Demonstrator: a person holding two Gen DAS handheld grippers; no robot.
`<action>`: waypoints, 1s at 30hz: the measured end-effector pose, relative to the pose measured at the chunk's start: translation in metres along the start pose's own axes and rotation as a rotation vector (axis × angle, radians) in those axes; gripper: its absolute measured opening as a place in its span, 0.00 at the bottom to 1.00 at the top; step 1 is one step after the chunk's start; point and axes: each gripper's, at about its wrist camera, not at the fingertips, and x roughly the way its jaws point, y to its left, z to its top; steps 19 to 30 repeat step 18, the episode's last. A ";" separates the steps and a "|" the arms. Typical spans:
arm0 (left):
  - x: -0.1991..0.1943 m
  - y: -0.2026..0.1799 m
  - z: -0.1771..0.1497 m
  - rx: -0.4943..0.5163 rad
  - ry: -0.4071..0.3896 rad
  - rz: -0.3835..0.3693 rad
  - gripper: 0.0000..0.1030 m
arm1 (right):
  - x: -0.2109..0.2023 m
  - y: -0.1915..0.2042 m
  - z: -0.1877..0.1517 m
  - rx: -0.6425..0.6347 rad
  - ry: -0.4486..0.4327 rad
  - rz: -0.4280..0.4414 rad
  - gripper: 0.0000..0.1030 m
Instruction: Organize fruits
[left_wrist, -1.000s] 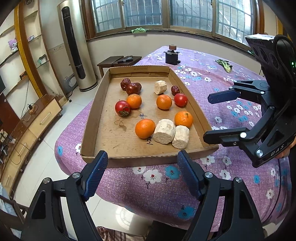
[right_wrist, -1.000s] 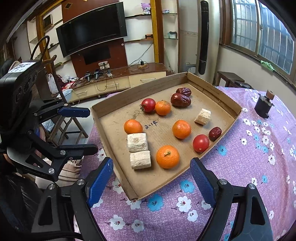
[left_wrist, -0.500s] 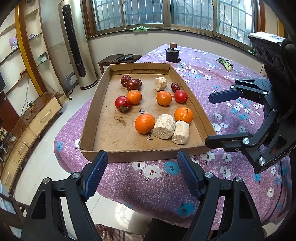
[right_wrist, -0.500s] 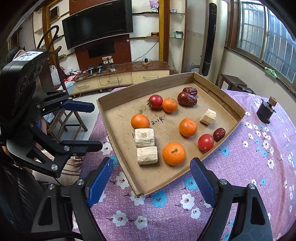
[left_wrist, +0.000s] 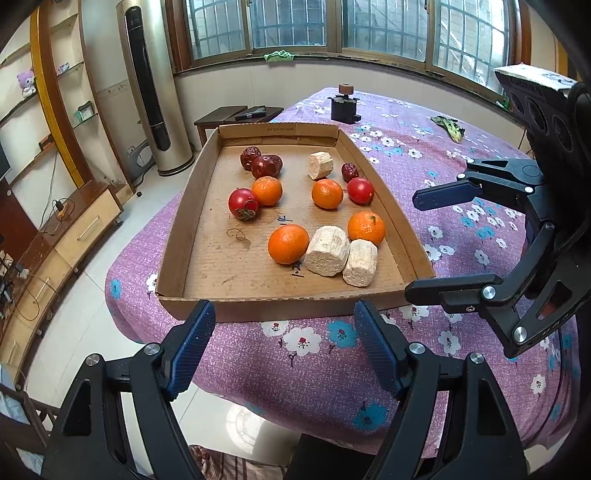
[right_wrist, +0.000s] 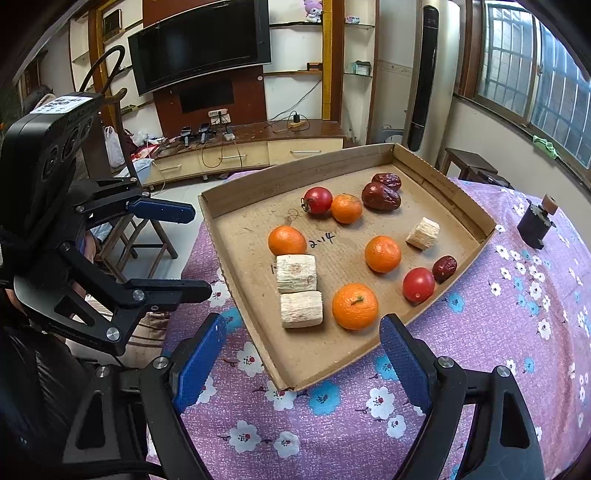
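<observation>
A shallow cardboard tray on a purple flowered tablecloth holds several oranges, two tomatoes, three dark red dates and three pale cut chunks. My left gripper is open and empty, hovering before the tray's near edge. My right gripper is open and empty at the tray's corner near the closest orange; it also shows in the left wrist view, right of the tray.
A small black device stands on the table beyond the tray. A green leafy scrap lies far right. The table edge drops to tiled floor on the left; a TV cabinet and tall floor unit stand beyond.
Both grippers have pulled back a little from the tray, which now sits farther off in both views. Both stay open and empty; the fruit has not moved.
</observation>
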 end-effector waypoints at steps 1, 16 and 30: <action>0.000 0.000 0.000 -0.001 -0.002 -0.002 0.75 | 0.001 0.000 0.000 -0.002 0.001 0.001 0.84; -0.001 0.003 0.002 -0.005 -0.010 -0.006 0.75 | 0.004 0.003 0.002 -0.006 0.003 0.014 0.84; -0.001 0.001 0.003 0.001 -0.006 -0.008 0.75 | 0.004 0.003 0.000 -0.001 0.001 0.015 0.84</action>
